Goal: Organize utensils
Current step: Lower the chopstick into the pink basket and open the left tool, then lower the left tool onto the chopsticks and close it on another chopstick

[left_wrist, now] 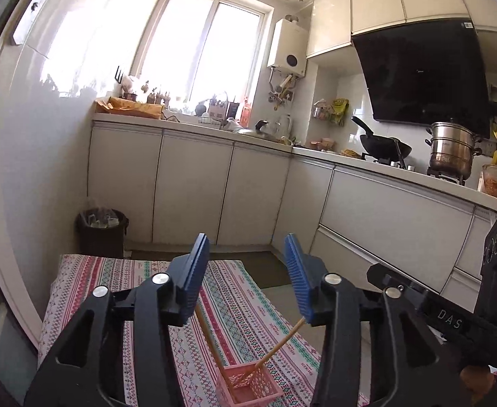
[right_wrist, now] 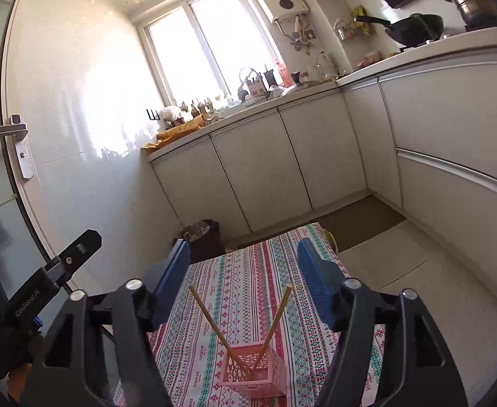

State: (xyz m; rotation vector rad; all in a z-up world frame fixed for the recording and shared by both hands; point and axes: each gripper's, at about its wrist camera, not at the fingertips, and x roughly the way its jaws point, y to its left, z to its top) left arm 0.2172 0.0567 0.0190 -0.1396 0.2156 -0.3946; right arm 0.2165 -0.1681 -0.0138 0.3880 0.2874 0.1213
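A small pink lattice basket [left_wrist: 248, 386] [right_wrist: 257, 369] stands on a table with a striped patterned cloth [left_wrist: 119, 291] [right_wrist: 235, 271]. Two wooden chopsticks [left_wrist: 277, 347] [right_wrist: 211, 322] stand in it, leaning apart in a V. My left gripper [left_wrist: 246, 247] is open and empty, raised above and behind the basket. My right gripper [right_wrist: 243, 251] is open and empty too, also held above the basket. Each gripper's body shows at the edge of the other's view.
A dark waste bin [left_wrist: 100, 234] [right_wrist: 202, 237] stands on the floor beyond the table. White cabinets [left_wrist: 194, 186] and a cluttered counter run along the back and right. A wok [left_wrist: 384, 144] and steel pot [left_wrist: 452, 152] sit on the stove.
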